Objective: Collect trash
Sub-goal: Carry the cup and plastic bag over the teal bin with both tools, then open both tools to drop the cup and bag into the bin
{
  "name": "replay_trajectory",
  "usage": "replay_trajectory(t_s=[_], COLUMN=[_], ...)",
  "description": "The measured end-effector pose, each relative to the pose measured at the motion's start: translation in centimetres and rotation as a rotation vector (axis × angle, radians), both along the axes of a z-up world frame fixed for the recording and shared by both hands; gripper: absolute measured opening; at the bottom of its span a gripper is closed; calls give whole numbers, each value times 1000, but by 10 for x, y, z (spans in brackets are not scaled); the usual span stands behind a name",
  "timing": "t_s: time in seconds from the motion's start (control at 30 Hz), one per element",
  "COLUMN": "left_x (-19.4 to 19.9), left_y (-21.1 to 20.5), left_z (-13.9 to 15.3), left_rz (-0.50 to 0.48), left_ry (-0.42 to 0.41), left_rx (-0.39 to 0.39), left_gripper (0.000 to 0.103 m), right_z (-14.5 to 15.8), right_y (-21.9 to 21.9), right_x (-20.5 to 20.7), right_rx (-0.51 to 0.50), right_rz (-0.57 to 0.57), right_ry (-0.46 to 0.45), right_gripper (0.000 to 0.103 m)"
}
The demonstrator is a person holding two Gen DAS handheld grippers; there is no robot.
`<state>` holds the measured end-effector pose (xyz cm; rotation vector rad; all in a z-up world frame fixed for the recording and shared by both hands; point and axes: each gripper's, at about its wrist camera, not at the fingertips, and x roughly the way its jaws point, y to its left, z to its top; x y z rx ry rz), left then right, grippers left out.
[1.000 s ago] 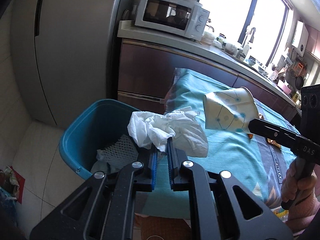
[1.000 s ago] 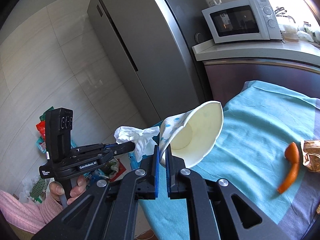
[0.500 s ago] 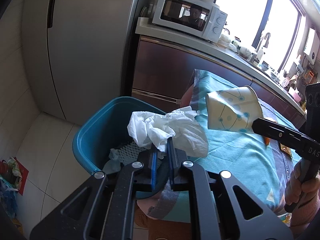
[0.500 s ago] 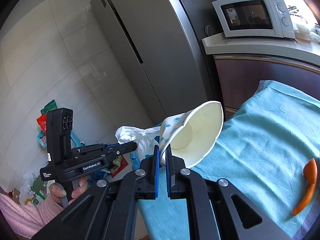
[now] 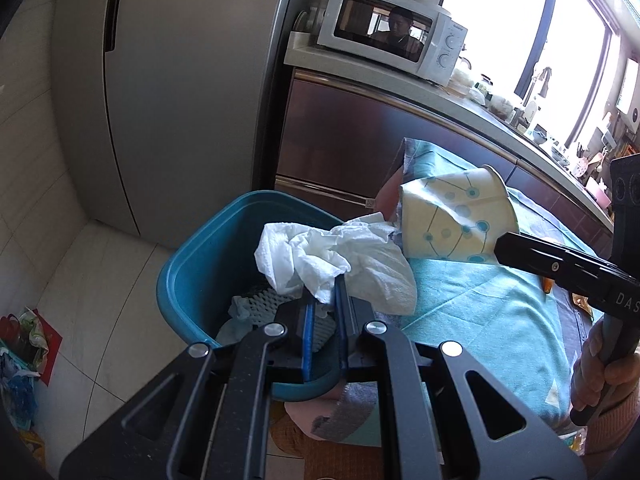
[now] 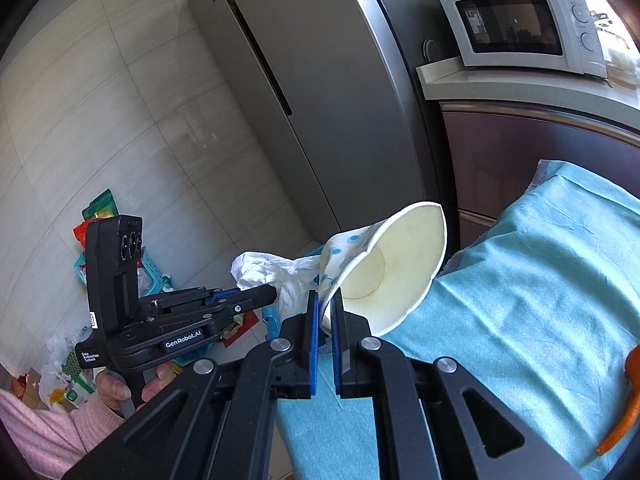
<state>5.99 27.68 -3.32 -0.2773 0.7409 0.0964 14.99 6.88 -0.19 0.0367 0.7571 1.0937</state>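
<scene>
One tissue (image 5: 336,262) in left gripper (image 5: 325,300), one paper cup (image 6: 394,270) in right gripper (image 6: 325,310), one bin (image 5: 208,276)

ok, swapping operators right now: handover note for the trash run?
Left gripper: shut on the crumpled white paper tissue, held over the teal plastic bin.
Right gripper: shut on the crushed white paper cup with blue dots, above the turquoise tablecloth near its bin-side edge.
Done: white foam netting already lies in the bin.
Left: drop the tissue, then the cup; the orange peel strip lies on the tablecloth.
</scene>
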Motion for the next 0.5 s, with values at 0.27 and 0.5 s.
replay_trajectory(t_s=[0.27,0.5], left_x=[6,18], left_y=[6,14], left_z=[-8,-23], left_rz=[30,70], left_ry=[17,59], left_rx=[10,13], left_gripper=[10,10], right_z=[0,-9], right_y=[13,29], right_x=[4,11], right_rx=[-25,-60], right_rz=[19,37], right_ry=[0,22], right_gripper=[5,5])
